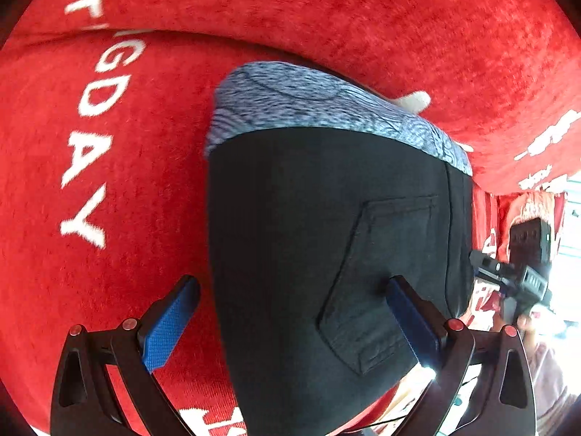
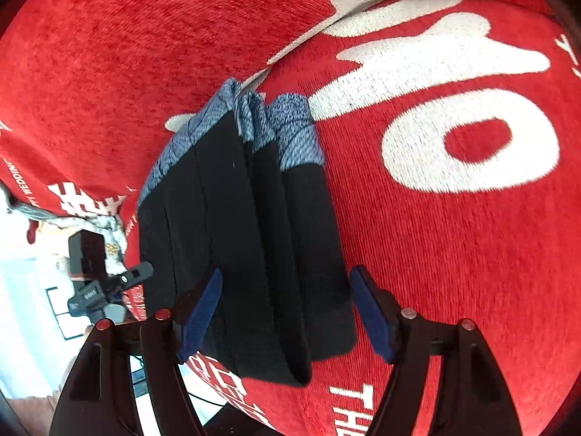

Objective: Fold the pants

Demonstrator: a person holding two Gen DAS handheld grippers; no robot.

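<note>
The pants (image 1: 308, 239) are black with a blue-grey patterned waistband (image 1: 312, 105) and lie folded on a red cloth with white lettering (image 1: 109, 181). A back pocket faces up. My left gripper (image 1: 290, 327) is open and empty; its blue pads straddle the near part of the pants. In the right wrist view the pants (image 2: 247, 239) show stacked folded layers with the waistband (image 2: 290, 134) at the far end. My right gripper (image 2: 287, 316) is open, its pads on either side of the folded stack. The other gripper shows at each view's edge (image 1: 519, 276) (image 2: 105, 283).
The red cloth (image 2: 435, 254) covers the whole surface and has a fold ridge behind the pants (image 1: 363, 36). The surface edge and a bright room lie at the right of the left wrist view (image 1: 566, 290) and the left of the right wrist view (image 2: 29, 309).
</note>
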